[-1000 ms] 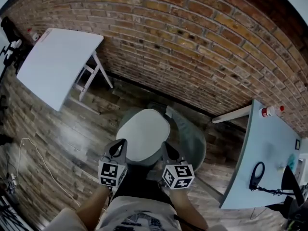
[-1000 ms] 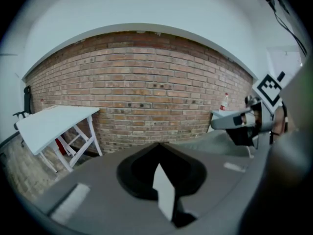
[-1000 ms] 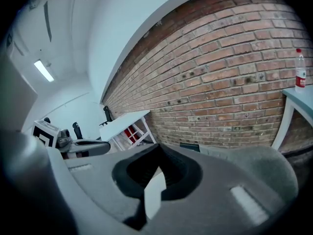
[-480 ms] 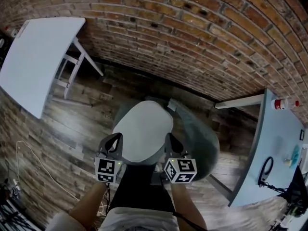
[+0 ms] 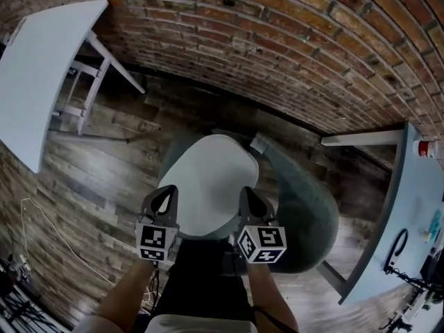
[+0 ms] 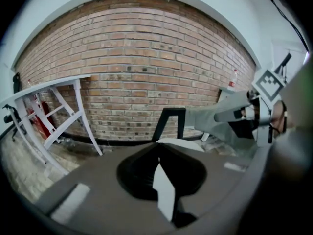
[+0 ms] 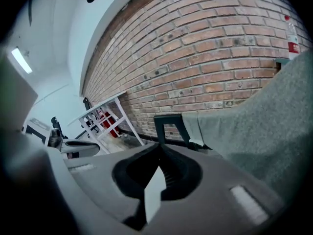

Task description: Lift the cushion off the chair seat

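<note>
A white oval cushion (image 5: 208, 182) lies on the seat of a grey-green shell chair (image 5: 309, 217) straight below me. My left gripper (image 5: 165, 194) hangs by the cushion's near left edge and my right gripper (image 5: 248, 194) by its near right edge. Both are shut, and I see nothing held in either. In the left gripper view the shut jaws (image 6: 159, 156) point at the cushion (image 6: 183, 144), which lies just beyond the tips. The right gripper view shows its shut jaws (image 7: 159, 148) in front of the chair's grey back (image 7: 264, 126).
A brick wall (image 5: 277, 40) runs behind the chair. A white folding table (image 5: 41, 68) stands at the left and a pale blue table (image 5: 409, 207) with a bottle (image 5: 427, 148) at the right. A cable (image 5: 41, 227) trails over the wooden floor.
Both grippers have sunk towards the chair, still shut and on either side of the cushion's near edge. The chair and cushion now look larger and closer.
</note>
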`<state>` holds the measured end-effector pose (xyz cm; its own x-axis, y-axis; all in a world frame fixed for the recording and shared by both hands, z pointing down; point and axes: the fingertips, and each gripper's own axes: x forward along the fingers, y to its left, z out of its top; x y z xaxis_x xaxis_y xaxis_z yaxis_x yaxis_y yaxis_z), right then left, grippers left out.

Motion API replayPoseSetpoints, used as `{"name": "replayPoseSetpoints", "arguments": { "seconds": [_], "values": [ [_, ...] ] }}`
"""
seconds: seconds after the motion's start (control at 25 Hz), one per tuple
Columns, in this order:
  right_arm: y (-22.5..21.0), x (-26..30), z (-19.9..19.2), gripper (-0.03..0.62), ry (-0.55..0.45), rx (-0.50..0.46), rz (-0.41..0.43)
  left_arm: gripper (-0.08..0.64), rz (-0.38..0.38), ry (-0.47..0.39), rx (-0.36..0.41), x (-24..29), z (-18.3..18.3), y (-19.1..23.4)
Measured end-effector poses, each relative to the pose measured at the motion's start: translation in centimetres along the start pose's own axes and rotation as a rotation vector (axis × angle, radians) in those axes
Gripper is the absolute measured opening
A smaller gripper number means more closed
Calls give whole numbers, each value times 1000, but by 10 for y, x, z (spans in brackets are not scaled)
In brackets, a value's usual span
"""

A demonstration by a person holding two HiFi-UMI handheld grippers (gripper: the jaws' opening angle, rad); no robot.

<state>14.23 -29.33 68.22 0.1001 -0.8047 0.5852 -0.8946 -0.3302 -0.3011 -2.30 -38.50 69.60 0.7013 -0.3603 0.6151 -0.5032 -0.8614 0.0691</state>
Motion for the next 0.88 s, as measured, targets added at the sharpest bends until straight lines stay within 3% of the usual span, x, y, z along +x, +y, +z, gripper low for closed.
{"name": "replayPoseSetpoints", "arguments": {
  "seconds": [0.48, 0.88],
  "values": [
    [-30, 49, -52, -2, 25, 19, -25, -9, -5, 25, 4, 47, -53, 9],
    [-45, 73, -89, -2, 46, -8, -42, -9, 25, 36, -40, 73, -95, 13]
  ]
}}
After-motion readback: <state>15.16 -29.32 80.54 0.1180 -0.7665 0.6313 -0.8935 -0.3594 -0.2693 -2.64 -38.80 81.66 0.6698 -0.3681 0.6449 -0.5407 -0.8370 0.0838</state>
